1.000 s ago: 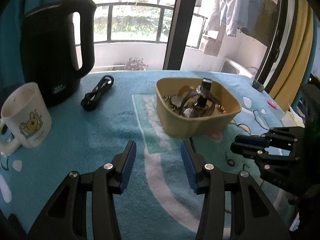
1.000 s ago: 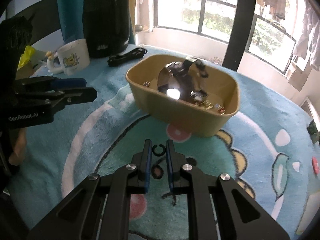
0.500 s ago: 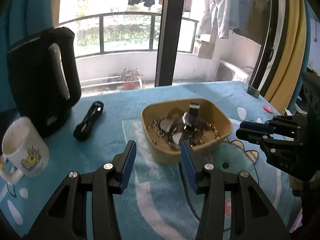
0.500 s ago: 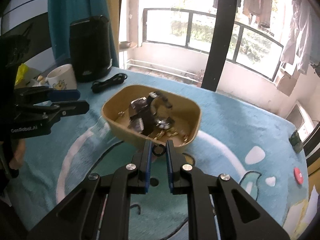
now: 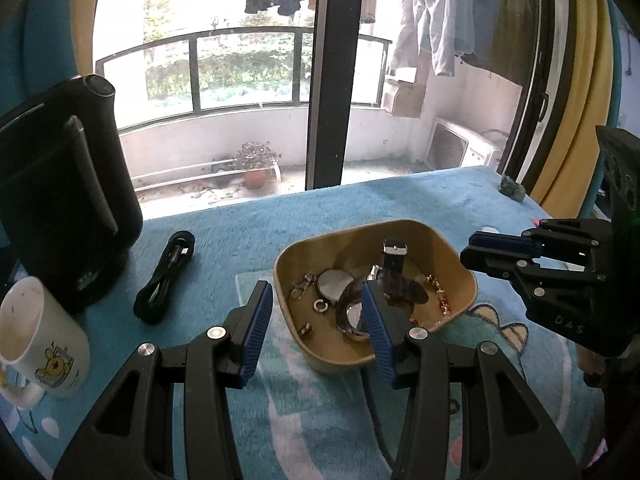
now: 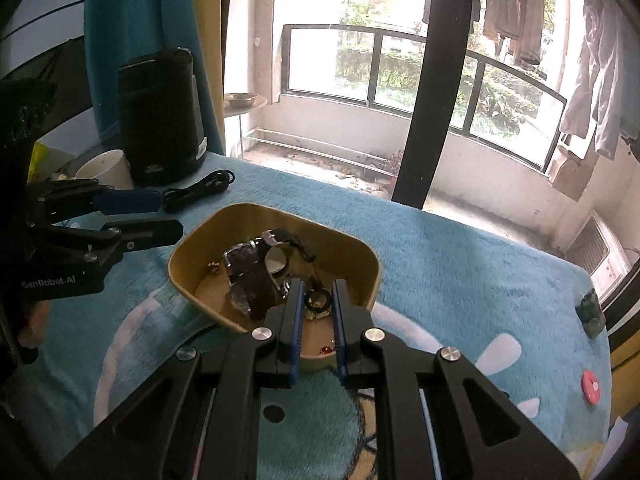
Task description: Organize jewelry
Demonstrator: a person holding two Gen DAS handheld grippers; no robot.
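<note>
A tan bowl [image 5: 460, 268] [image 6: 360, 256] on the blue fleece cover holds a black-strapped watch [image 5: 394, 258] [image 6: 276, 240], a round silver disc [image 5: 334, 285], a small ring [image 5: 319, 305] and a bead chain [image 5: 440, 300]. My right gripper [image 6: 317, 300] is shut on a small black ring [image 6: 318, 301] and holds it above the bowl's near rim. It shows from the side in the left wrist view [image 5: 492, 256]. My left gripper [image 5: 316, 320] is open and empty, above the bowl's left edge; it also shows in the right wrist view [image 6: 160, 216].
A black kettle [image 5: 60, 216] [image 6: 160, 116], a white cartoon mug [image 5: 40, 336] [image 6: 104, 166] and a coiled black cable [image 5: 166, 276] [image 6: 200, 190] sit at the left. A pink button [image 6: 590, 386] and a small green object [image 6: 588, 308] lie at the right edge. Balcony window behind.
Both grippers rose. The right gripper lifted the black ring off the cover and carried it forward over the bowl. The left gripper stayed open.
</note>
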